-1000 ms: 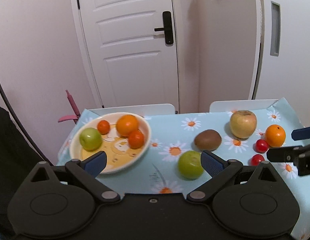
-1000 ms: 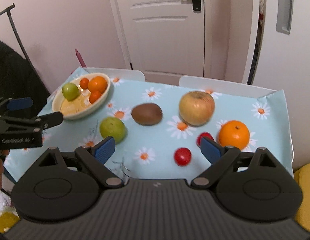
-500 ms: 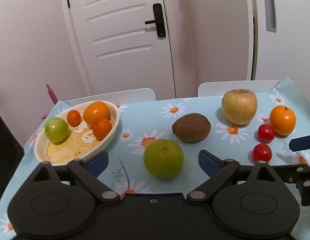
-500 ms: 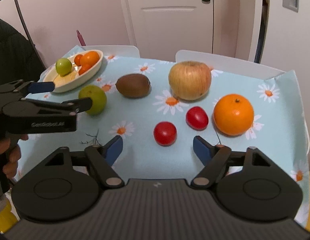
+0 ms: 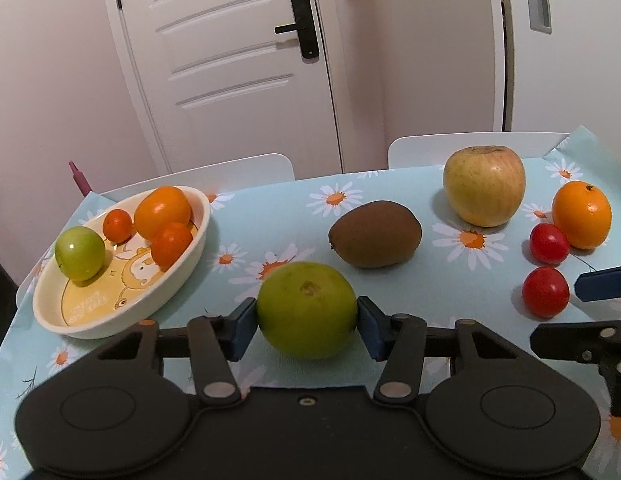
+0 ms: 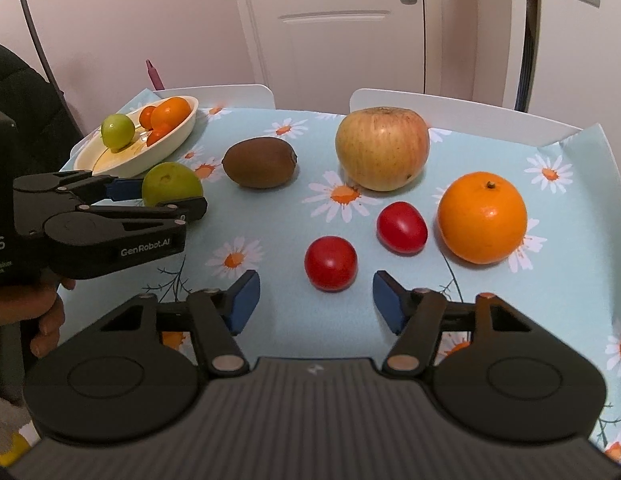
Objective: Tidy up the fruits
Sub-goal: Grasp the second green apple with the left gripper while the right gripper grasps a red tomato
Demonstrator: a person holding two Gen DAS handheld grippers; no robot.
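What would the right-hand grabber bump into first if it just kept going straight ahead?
Most likely the nearer red tomato. It lies on the tablecloth just ahead of the right gripper, in line with the gap between its open jaws. Depth is hard to judge, so it could pass slightly above.

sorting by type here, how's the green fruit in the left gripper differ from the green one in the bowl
The green fruit between the pads of the left gripper is the big green fruit, matte and yellowish, resting on the tablecloth. The small green fruit is much smaller and glossier, with a bright highlight. It lies free in the bowl beside three orange fruits, touched by no gripper. Both are round and green.
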